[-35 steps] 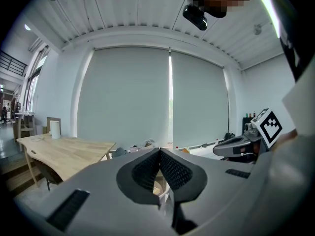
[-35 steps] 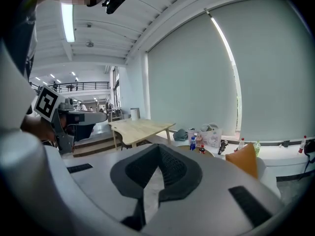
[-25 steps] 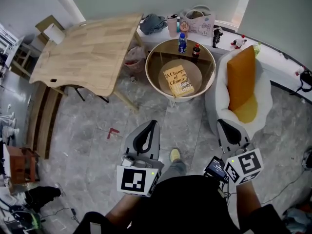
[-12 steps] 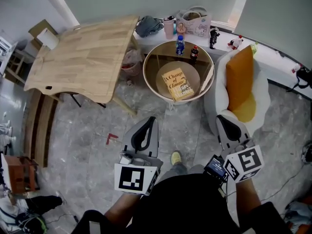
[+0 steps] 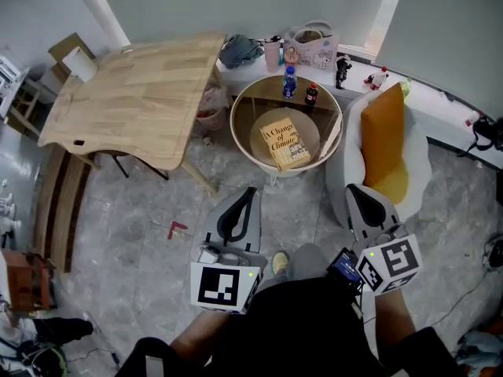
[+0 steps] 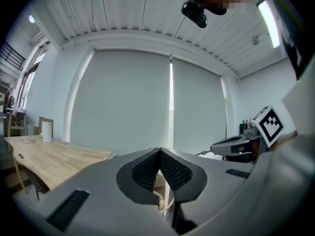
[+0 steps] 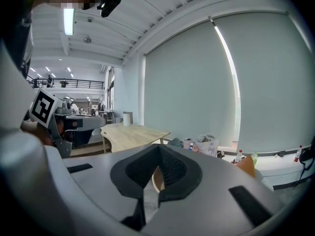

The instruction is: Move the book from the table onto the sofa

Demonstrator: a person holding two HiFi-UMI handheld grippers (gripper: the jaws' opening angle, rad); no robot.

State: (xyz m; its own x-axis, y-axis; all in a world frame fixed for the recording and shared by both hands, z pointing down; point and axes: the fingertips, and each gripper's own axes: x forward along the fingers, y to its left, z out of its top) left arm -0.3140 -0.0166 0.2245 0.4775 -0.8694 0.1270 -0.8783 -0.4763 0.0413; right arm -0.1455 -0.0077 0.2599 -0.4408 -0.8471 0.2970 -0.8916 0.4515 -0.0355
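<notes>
Only the head view shows the yellow paperback book (image 5: 284, 144). It lies flat and slightly askew on the tan disc inside the round wood-rimmed table (image 5: 233, 122). I cannot tell whether that disc is a lower shelf under glass. A blue-labelled bottle (image 5: 289, 82) and a dark bottle (image 5: 311, 95) stand upright at the table's far edge, apart from the book. Just beside the table is the white sofa (image 5: 343, 162), with an orange cushion (image 5: 383, 132) leaning on its back.

The left gripper (image 6: 160, 154) has its ribbed pads pressed together with nothing between them. Its view looks level at closed window blinds, with the long pale wooden table (image 6: 49, 156) at the left edge. The right gripper (image 7: 158, 149) is likewise closed and empty. Its view shows a curve of the round table's rim below the pads and a tip of the cushion to the right.

In the head view both grippers are held low and near the person's body, well apart from the book. The white printed tote bag (image 5: 314, 42) stands on the ledge behind; its contents are too small to make out.
</notes>
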